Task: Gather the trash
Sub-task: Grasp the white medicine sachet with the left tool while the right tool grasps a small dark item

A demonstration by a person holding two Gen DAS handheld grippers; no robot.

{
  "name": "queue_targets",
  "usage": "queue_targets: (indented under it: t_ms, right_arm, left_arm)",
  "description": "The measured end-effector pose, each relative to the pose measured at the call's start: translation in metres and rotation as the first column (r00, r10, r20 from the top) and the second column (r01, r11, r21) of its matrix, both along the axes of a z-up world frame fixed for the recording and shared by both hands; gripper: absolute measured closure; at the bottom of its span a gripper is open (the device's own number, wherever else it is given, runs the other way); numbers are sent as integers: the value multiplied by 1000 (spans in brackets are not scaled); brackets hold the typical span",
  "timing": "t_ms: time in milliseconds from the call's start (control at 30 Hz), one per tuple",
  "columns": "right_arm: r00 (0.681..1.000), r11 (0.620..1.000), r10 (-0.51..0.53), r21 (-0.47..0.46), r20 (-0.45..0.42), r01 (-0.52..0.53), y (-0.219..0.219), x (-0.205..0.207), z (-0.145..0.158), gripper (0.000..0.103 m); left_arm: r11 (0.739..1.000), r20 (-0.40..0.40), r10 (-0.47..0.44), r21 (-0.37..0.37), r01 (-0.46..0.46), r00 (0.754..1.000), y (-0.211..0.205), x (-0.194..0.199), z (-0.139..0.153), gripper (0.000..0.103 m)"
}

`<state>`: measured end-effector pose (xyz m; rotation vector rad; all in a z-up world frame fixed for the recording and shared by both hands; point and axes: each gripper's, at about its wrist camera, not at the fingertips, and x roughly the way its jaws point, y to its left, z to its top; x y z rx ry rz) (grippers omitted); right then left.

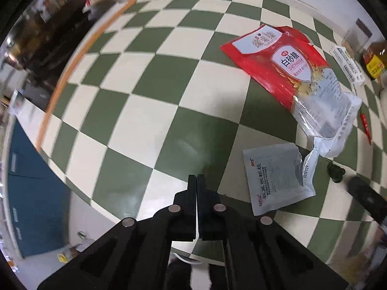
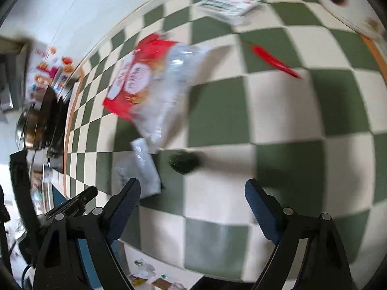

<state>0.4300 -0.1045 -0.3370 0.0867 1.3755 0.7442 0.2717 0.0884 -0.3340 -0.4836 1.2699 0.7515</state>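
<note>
A: Our left gripper (image 1: 196,177) has its fingers pressed together with nothing between them, hovering over the checkered tabletop (image 1: 150,91). Our right gripper (image 2: 192,188) is spread wide and empty.

B: And the trash, left to right?

A: In the left view, the grey sachet (image 1: 275,176) lies just right of our closed fingers. The red sugar bag (image 1: 290,72) lies beyond it, its clear torn end overlapping the sachet's corner. Next comes a small dark green lump (image 1: 335,171), then a thin red strip (image 1: 365,126) and a white box (image 1: 347,64) near the far edge.

B: What could go wrong?

A: Our right view is blurred, so we judge that hand is moving fast. The lump (image 2: 183,162) sits ahead of the open fingers, touching nothing, and a hasty close could knock it away. The flat sachet (image 2: 142,169) may slide instead of lifting, and dragging it could pull the bag along.
</note>
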Motion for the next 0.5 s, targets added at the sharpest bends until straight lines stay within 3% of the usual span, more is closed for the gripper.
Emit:
queue_targets:
  t_ms: [33, 133, 167, 233, 267, 300, 333, 433, 500]
  right_arm:
    - [1000, 1000, 17, -11, 16, -17, 11, -1, -2, 20]
    - [995, 996, 60, -77, 81, -54, 33, -5, -8, 45]
    - [990, 995, 76, -76, 115, -67, 37, -7, -5, 81]
    - [989, 994, 84, -81, 123, -74, 38, -8, -4, 79]
    - [989, 994, 82, -80, 127, -72, 36, -8, -3, 82]
    - [988, 994, 83, -77, 132, -73, 34, -9, -3, 83]
    - [987, 994, 80, -80, 137, -70, 29, -9, -1, 84]
    - [989, 994, 74, -84, 131, -64, 9, -10, 1, 84]
    - [990, 995, 67, -83, 122, -57, -7, -9, 1, 84]
  left_arm:
    - [1000, 3, 4, -18, -4, 1000, 2, 1, -3, 103]
    - [994, -13, 10, -107, -11, 1000, 5, 4, -25, 100]
    - [997, 28, 19, -79, -17, 999, 4, 1, -21, 93]
    - [997, 48, 8, -82, -4, 999, 3, 0, -16, 85]
    - [996, 71, -2, -93, 9, 997, 3, 1, -15, 66]
    - [990, 111, -28, -131, 43, 993, 2, 3, -13, 39]
    - [985, 131, -50, -159, 71, 990, 1, 6, -12, 30]
    - [984, 96, -141, -91, 150, 985, -18, 9, -1, 32]
    - [954, 86, -299, 37, 296, 951, -51, 7, 25, 32]
